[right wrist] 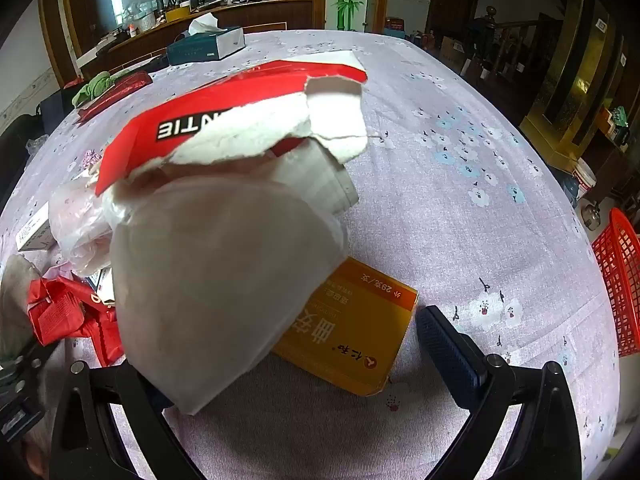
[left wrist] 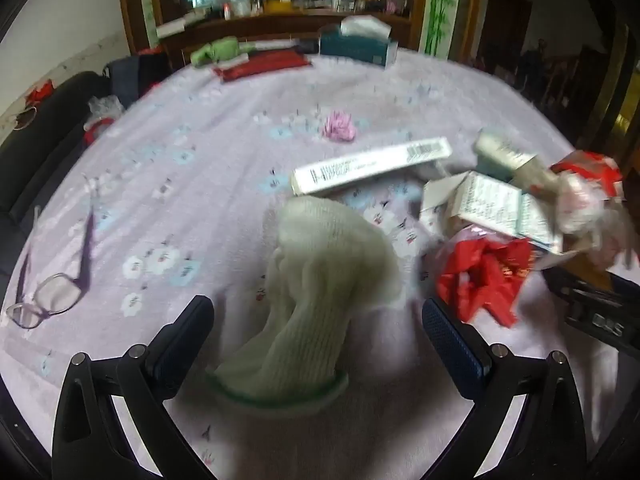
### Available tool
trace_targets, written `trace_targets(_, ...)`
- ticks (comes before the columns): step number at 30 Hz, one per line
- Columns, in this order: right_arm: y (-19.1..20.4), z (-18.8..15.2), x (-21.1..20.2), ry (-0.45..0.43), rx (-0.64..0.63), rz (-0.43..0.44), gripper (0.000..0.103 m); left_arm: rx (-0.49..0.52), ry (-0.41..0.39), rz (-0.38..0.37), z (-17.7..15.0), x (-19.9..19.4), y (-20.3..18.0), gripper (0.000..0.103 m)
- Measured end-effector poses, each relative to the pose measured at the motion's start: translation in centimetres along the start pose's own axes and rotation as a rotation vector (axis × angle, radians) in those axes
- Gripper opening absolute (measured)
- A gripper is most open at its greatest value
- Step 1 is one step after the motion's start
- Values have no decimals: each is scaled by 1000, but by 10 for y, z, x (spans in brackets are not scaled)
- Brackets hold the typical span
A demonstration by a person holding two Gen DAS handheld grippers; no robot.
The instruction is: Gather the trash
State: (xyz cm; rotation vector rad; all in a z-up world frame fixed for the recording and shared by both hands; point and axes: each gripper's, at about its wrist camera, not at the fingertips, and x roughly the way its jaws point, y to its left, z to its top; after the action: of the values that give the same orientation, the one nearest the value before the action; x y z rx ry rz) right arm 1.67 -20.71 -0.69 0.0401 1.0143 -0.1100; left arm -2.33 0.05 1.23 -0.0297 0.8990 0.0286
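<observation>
In the left wrist view, a white foam net sleeve (left wrist: 320, 280) lies on the purple flowered tablecloth (left wrist: 224, 128) between the fingers of my left gripper (left wrist: 318, 320), which is open and not touching it. To its right is a trash pile: a long white box (left wrist: 372, 164), a red wrapper (left wrist: 484, 276) and small cartons (left wrist: 496, 204). In the right wrist view, my right gripper (right wrist: 316, 320) stands open. A white paper wad (right wrist: 216, 280) and a torn red-and-white carton (right wrist: 224, 120) hide its left finger. A yellow box (right wrist: 352, 340) lies between the fingers.
Purple glasses (left wrist: 48, 296) lie at the table's left. A pink crumpled scrap (left wrist: 339, 128) sits mid-table, with a tissue box (left wrist: 356, 44) and a red pouch (left wrist: 264, 64) at the far edge. A red mesh basket (right wrist: 620, 280) stands beyond the table's right edge.
</observation>
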Motion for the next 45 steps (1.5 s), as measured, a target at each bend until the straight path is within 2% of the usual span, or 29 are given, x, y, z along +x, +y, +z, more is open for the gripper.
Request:
trace_targets(4,0,0,0,0,1,0,103,17,-68,17,-6,-24,3,103)
trace_targets(9,0,1,-1,-1,3,-3,103,-21,-184,-6,-15,-55,6,103)
trace_targets(12,0,4,-2,0,-22,11,103,-33,-218,-28,-20,-70,3,103)
trace_targets(16,-7,-6,-11,53,-88,78,102,-18,-241,-25,-27,-82,-5,103)
trace_targets(18,-17,-15,-24,32,-85,142,103,-12,-262,-18,-31,-89,-10,103)
trace_targets(21,-31,-30,-40,25,-85,195,103,3,-278,-28,-35,-95,-19,103)
trace_targets(22,-38,-37,-50,3,-77,231,103,8,-281,-32,-37,-96,-22,103)
trace_targets(25,-52,-52,-74,-61,-70,271,103,16,-288,-36,-41,-99,-30,103)
trace_targets(31,-64,-67,-107,-215,-65,219,102,46,-327,-19,-49,-106,-46,103)
trace_targets(33,-67,-69,-113,-250,-59,189,98,59,-336,-12,-51,-108,-49,103)
trace_targets(37,-70,-72,-119,-287,-53,163,97,77,-340,-5,-50,-108,-53,103)
trace_targets(45,-69,-75,-120,-302,-67,136,97,89,-328,-11,-51,-105,-54,103)
